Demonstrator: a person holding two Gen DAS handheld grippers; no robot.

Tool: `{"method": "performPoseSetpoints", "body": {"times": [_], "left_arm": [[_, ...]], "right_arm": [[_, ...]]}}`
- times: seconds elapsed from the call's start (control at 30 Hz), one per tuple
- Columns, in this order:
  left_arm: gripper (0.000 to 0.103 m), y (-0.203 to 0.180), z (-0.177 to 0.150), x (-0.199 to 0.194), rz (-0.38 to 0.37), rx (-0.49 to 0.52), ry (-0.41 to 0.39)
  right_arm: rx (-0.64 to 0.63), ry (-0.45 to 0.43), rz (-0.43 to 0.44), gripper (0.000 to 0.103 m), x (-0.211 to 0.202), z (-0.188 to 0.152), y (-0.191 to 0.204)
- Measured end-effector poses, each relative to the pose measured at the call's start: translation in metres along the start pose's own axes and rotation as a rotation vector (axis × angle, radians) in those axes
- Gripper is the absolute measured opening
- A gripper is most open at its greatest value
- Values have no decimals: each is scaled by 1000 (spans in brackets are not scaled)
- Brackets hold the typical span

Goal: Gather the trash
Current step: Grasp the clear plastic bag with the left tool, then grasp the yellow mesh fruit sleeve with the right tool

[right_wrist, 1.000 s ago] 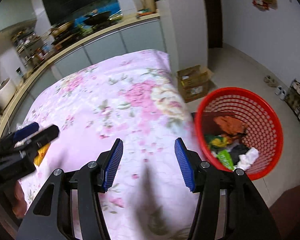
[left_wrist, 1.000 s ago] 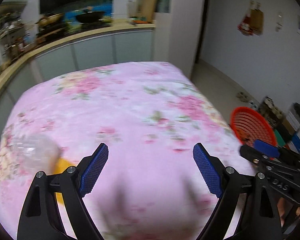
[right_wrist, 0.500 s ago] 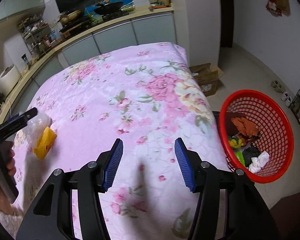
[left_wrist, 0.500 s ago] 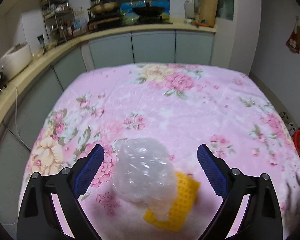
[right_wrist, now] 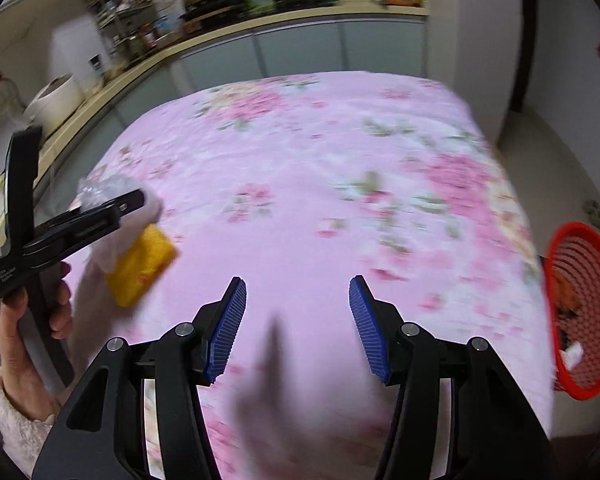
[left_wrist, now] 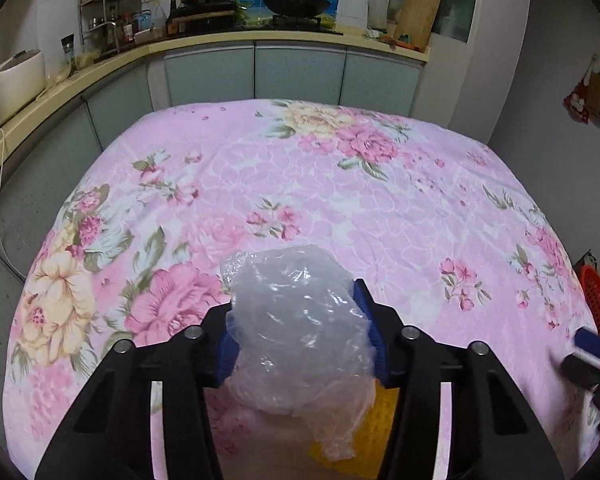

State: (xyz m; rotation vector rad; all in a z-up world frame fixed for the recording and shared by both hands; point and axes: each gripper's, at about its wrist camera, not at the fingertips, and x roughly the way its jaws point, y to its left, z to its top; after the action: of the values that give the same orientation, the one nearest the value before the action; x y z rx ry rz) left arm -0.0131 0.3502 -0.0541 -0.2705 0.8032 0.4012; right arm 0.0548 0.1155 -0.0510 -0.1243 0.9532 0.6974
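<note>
Plastic bag (left_wrist: pixel 300 332) on sponge (right_wrist: pixel 142 270) at table's (left_wrist: pixel 340 200) left, basket (right_wrist: pixel 584 312) beside its right edge

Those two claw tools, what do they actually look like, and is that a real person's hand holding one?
Each gripper, left and right, is a black plastic frame with silver bolts and two blue ribbed finger pads. The handle carries small white lettering, too blurred to read. A bare human hand holds it, in a fluffy pale pink sleeve.
</note>
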Motion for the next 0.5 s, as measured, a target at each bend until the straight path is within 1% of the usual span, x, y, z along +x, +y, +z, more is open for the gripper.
{"method": "performPoseSetpoints", "body": {"times": [0.13, 0.27, 0.37, 0.43, 0.5], "left_arm": [[45, 17, 4, -5, -5, -67, -6], [45, 32, 10, -17, 7, -123, -38], [45, 42, 14, -23, 27, -152, -52], [45, 52, 16, -29, 46, -177, -66], [45, 62, 18, -34, 57, -205, -80]], "right_arm": [[-24, 45, 72, 52, 20, 5, 27], [-56, 85, 129, 52, 38, 9, 56], [-58, 121, 174, 52, 52, 11, 75], [-59, 134, 188, 53, 58, 13, 85], [-52, 156, 213, 56, 66, 16, 94]]}}
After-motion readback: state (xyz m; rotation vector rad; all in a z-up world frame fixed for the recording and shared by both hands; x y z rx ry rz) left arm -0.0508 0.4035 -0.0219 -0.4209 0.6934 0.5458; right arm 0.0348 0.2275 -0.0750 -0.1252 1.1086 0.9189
